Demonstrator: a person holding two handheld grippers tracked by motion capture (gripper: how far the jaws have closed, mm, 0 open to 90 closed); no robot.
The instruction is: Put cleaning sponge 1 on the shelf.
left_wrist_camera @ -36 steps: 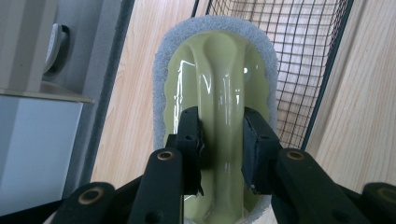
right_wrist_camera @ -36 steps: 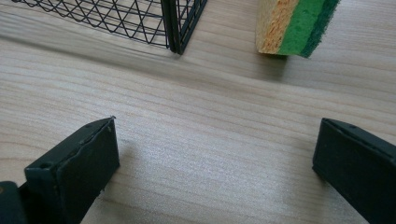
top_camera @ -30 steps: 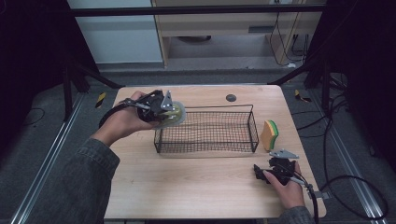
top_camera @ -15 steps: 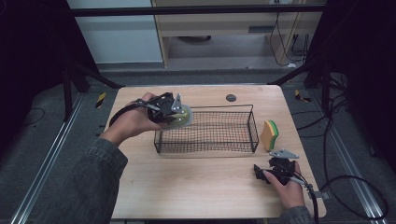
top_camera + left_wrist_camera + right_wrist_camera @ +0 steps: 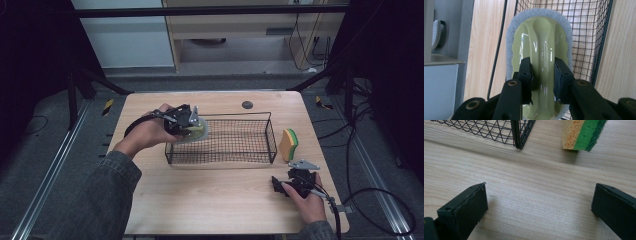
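Note:
My left gripper [image 5: 192, 125] is shut on the raised handle of a pale green scrubber with a grey pad rim [image 5: 539, 37]. It holds the scrubber [image 5: 199, 131] over the left end of the black wire basket [image 5: 272, 134]. In the left gripper view the jaws pinch the handle ridge from both sides. My right gripper [image 5: 295, 181] rests on the table near the front right, open, with bare wood between its jaws [image 5: 539, 207]. A yellow and green sponge [image 5: 289, 144] stands on edge just right of the basket, and the sponge [image 5: 582, 135] lies ahead of the right gripper.
The wooden table [image 5: 210, 200] has a small dark round disc [image 5: 247, 104] near its back edge. The basket corner [image 5: 520, 135] sits left of the sponge. Dark stands and cables surround the table on the floor.
My left gripper has carried the scrubber rightward, from beside the basket's left end to over its left edge. The right gripper has stayed put.

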